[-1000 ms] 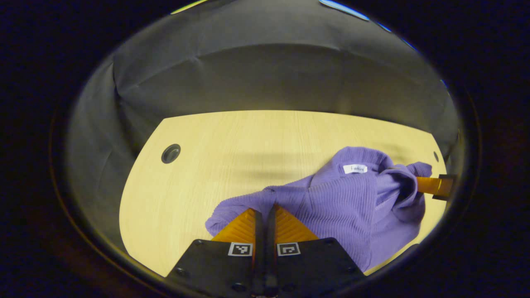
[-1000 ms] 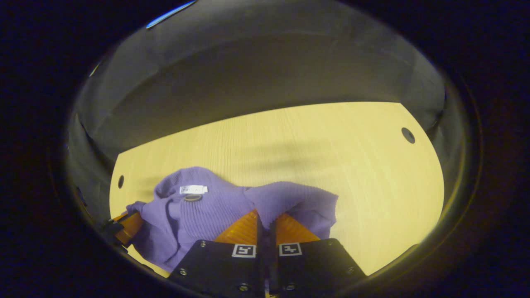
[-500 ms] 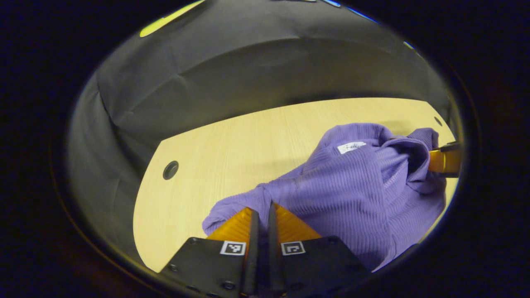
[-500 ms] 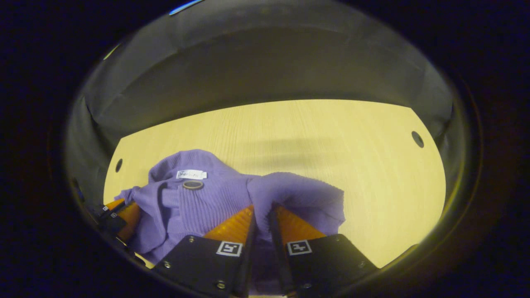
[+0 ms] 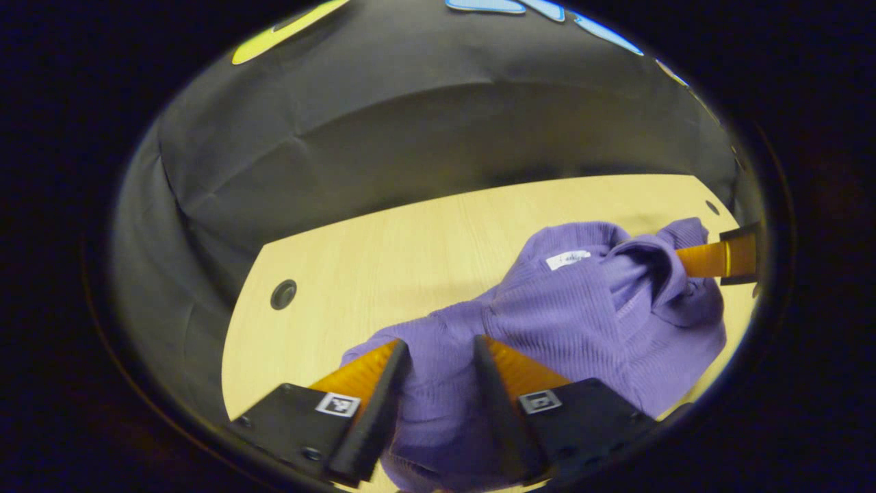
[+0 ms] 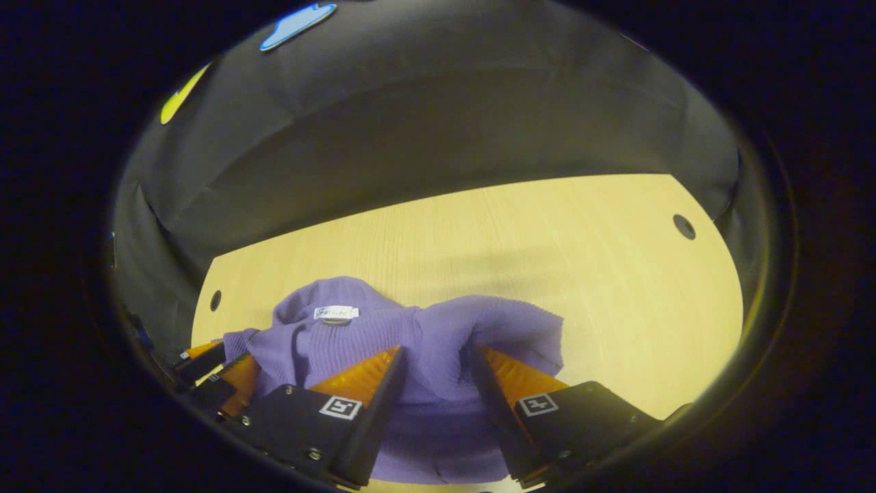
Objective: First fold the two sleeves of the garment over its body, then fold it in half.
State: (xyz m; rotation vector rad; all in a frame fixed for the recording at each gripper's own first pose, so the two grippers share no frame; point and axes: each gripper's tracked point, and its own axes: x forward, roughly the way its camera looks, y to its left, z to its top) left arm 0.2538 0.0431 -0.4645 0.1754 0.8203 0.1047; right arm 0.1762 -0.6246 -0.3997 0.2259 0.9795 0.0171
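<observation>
The left gripper [image 5: 440, 346] has its two orange fingers spread apart, pointing forward and slightly down. The right gripper [image 6: 434, 356] stands the same way, fingers wide apart. In the left gripper view, the right gripper's orange finger enters from the right edge.

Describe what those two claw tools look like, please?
Each gripper, left and right, has two wedge-shaped fingers of ribbed orange with black inner edges, on black blocks fastened with screws. Each block carries a small square black-and-white marker.

Garment [image 5: 568, 322]: purple rib knit with a white neck label [image 5: 568, 259]. Table [image 5: 383, 260]: pale yellow wood grain. Fingers [image 6: 356, 376]: ridged orange, on black bodies with black-and-white square markers [image 6: 340, 407].
</observation>
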